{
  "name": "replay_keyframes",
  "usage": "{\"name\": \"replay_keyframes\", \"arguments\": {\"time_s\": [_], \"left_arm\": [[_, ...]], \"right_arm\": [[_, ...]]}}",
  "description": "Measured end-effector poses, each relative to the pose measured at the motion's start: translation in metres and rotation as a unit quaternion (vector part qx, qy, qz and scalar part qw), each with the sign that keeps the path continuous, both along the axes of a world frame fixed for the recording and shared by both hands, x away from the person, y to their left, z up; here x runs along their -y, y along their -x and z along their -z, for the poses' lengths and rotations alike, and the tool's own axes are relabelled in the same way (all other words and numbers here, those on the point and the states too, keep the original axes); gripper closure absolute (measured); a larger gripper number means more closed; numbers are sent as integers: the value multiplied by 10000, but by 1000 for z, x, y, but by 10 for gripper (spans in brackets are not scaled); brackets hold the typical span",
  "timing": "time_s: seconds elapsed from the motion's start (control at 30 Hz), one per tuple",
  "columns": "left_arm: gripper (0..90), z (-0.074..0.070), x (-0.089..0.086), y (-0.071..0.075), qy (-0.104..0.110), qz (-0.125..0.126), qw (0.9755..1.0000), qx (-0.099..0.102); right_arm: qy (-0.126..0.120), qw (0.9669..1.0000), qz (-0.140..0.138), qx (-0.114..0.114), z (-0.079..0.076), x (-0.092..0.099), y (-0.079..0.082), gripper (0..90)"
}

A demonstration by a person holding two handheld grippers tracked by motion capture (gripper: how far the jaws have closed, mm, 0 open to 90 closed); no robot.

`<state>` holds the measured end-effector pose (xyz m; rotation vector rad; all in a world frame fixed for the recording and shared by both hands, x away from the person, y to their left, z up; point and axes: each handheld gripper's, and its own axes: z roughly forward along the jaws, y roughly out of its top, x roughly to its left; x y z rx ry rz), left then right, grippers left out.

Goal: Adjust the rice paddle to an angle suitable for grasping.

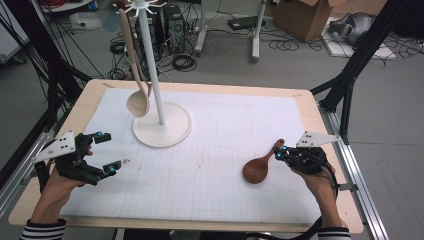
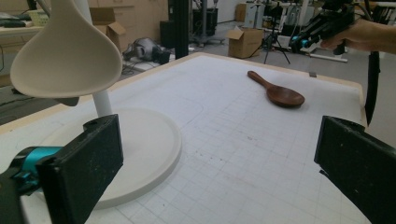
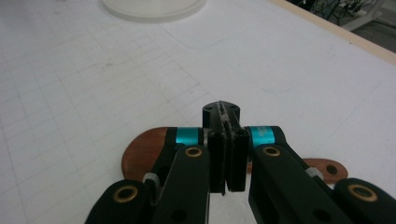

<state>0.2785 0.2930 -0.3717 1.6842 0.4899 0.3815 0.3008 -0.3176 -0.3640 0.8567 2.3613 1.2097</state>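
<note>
My right gripper (image 1: 282, 152), jaws closed empty above the brown spoon (image 1: 259, 167) handle (pre-grasp); left gripper (image 1: 106, 153) open, waiting.

A gridded mat (image 1: 210, 150) is laid on the table (image 1: 90, 95). A round-based stand (image 1: 161, 125) is placed on the mat's far left part, with a ladle (image 1: 137, 102) hung from it. A wooden spoon (image 1: 260, 167) is laid at near right, just beside the right gripper (image 1: 281, 152). The left gripper (image 1: 107, 155) is positioned at near left, well apart.
</note>
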Motion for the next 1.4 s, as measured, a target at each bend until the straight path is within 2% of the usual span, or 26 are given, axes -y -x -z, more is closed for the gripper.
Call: {"name": "replay_keyframes", "arguments": {"time_s": [0.4, 0.5, 0.67, 0.9, 1.07, 1.2, 1.4], "left_arm": [[17, 1, 1, -1, -16, 15, 10000, -26], [17, 1, 1, -1, -18, 19, 10000, -23], [17, 2, 2, -1, -25, 20, 10000, -52], [17, 4, 5, -2, -49, 49, 9999, -74], [17, 4, 4, -3, -51, 41, 9999, -86], [17, 4, 3, -3, -55, 20, 10000, -76], [17, 5, 2, -3, -70, 5, 9999, -88]], "right_arm": [[328, 9985, 402, -190, 12, 9, -20, 900], [334, 9978, 475, -307, 17, 12, -25, 900], [420, 9975, 404, -391, 25, 11, -28, 900], [452, 9975, 241, -489, 29, -6, -36, 900], [576, 9960, 155, -665, 36, -19, -44, 900], [683, 9938, 122, -872, 39, -31, -52, 900], [901, 9905, -25, -1037, 43, -48, -60, 900]]}}
